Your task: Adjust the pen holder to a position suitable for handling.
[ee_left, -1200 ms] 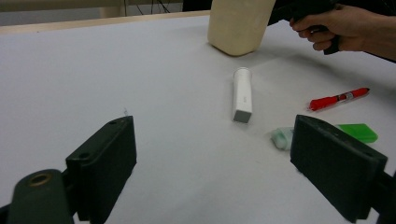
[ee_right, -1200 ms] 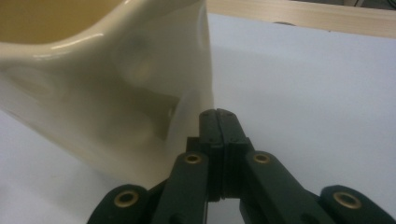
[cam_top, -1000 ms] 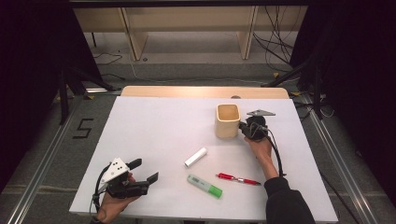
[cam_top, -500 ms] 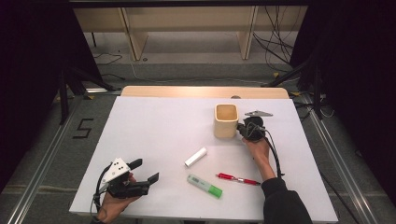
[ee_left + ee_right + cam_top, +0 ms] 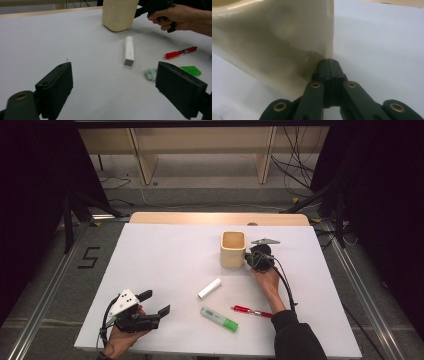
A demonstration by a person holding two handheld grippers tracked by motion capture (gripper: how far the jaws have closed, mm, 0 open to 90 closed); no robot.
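A cream square cup (image 5: 233, 249) stands upright at the middle right of the white table (image 5: 165, 255). My right gripper (image 5: 248, 260) lies level at the cup's right side, jaws shut with nothing between them. In the right gripper view the closed tips (image 5: 330, 61) touch the cup's wall (image 5: 274, 37) low down. My left gripper (image 5: 157, 303) rests at the near left corner, open and empty. Between its jaws (image 5: 113, 72) the left gripper view shows bare table, with the cup (image 5: 118, 13) and the right hand's gripper (image 5: 150, 6) farther off.
A white tube (image 5: 209, 288) lies in front of the cup, a green highlighter (image 5: 220, 319) and a red pen (image 5: 251, 311) nearer the front edge. The left gripper view shows the tube (image 5: 129, 50), pen (image 5: 180, 52) and highlighter (image 5: 186, 71). A wooden strip (image 5: 215, 218) borders the far edge.
The right gripper has slid left with its shut tips against the cup, and the cup has shifted a little to the left with it. The left gripper has stayed put.
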